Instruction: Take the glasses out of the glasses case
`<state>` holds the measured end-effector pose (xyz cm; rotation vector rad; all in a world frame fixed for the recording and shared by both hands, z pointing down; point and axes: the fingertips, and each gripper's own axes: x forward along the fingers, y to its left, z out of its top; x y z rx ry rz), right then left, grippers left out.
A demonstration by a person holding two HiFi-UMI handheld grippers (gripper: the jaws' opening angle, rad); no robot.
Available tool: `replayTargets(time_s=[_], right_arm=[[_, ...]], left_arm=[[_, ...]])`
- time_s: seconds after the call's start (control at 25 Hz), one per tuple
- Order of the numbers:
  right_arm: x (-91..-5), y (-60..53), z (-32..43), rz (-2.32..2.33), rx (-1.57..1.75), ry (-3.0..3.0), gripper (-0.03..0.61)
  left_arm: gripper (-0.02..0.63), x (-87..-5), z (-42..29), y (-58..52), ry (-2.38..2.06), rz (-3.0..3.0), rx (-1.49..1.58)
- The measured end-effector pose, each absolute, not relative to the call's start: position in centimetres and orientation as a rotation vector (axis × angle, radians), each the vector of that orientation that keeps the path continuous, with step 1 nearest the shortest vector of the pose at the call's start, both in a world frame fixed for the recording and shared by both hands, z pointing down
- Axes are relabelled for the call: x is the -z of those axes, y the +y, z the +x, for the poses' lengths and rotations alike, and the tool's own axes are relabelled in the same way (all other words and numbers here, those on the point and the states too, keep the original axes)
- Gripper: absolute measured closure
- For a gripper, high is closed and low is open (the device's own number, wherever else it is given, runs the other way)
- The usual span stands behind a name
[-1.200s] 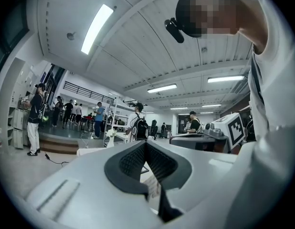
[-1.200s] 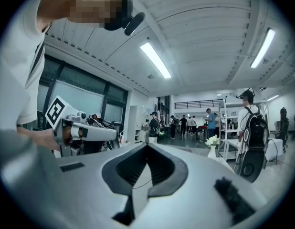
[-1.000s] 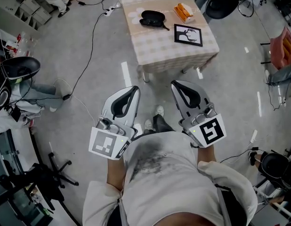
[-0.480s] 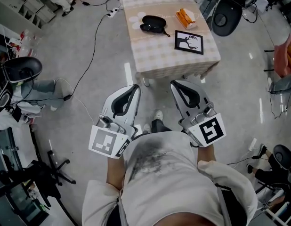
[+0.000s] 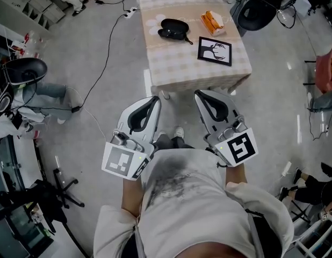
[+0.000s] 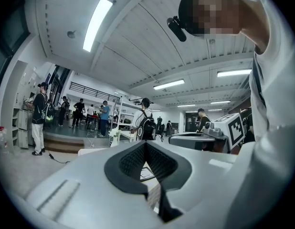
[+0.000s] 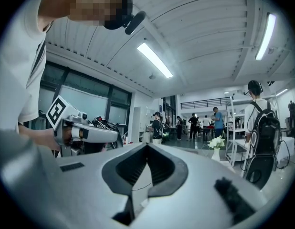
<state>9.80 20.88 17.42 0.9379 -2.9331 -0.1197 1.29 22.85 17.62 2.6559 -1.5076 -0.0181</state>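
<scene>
Standing short of the checked table [image 5: 182, 63], I hold the left gripper [image 5: 150, 106] and the right gripper [image 5: 207, 101] level and side by side before my chest, each clenched with nothing between its jaws. The black glasses case [image 5: 174, 28] lies on the table's far left part, well apart from both, left of an orange packet [image 5: 211, 19] and beyond a framed deer picture [image 5: 214, 51].
</scene>
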Motion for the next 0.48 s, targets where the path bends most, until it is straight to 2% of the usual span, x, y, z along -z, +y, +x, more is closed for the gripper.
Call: replayTargets(time_s=[0.48], right_arm=[[-17.8, 17.0, 9.4, 0.953, 0.121, -2.918, 0.561]], left_arm=[[0.609, -18.2, 0.9, 18.5, -1.483, 2.664, 0.024]])
